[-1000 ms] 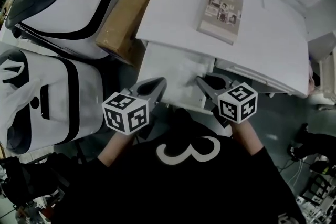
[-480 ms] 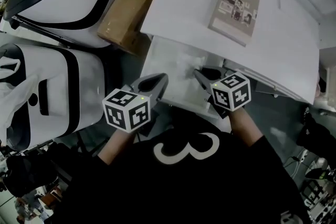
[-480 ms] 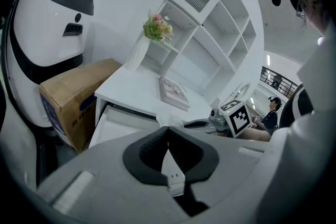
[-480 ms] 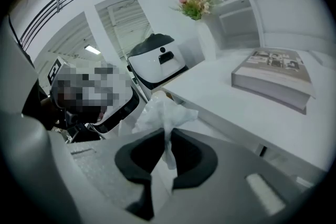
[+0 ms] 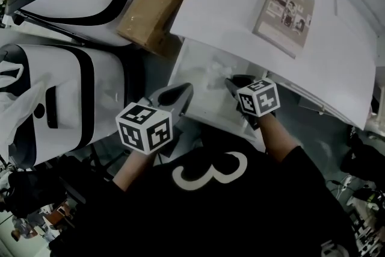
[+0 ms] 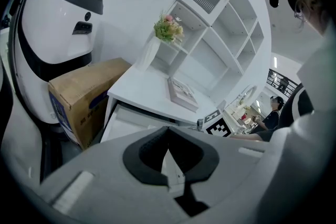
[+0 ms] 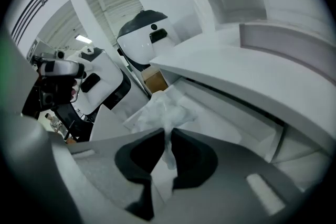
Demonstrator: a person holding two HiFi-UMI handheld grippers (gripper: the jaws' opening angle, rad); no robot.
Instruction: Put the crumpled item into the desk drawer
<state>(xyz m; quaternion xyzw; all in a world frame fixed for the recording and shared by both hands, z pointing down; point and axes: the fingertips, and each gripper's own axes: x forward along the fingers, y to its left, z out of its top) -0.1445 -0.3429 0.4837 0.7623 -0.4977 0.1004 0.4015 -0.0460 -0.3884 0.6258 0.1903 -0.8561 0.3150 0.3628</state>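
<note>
The crumpled item (image 7: 164, 112) is a wad of thin white plastic or paper. My right gripper (image 7: 167, 135) is shut on its lower tail, and the wad bulges out beyond the jaws over the open desk drawer (image 7: 231, 120). From the head view the right gripper (image 5: 231, 83) reaches into the white drawer (image 5: 192, 63), with the crumpled item (image 5: 215, 71) just ahead of its tips. My left gripper (image 5: 182, 93) hovers at the drawer's near edge, shut and holding nothing. In the left gripper view its jaws (image 6: 168, 132) meet in front of the drawer (image 6: 126, 119).
The white desk top (image 5: 234, 15) carries a book (image 5: 284, 7) and a vase of flowers (image 6: 168, 30). A cardboard box (image 5: 159, 0) leans at the desk's left. Two big white and black machine shells (image 5: 57, 99) stand further left. A shelf unit (image 6: 226, 23) rises behind the desk.
My right gripper has moved forward and a little left, carrying the crumpled item deeper over the open drawer. The left gripper has hardly moved.
</note>
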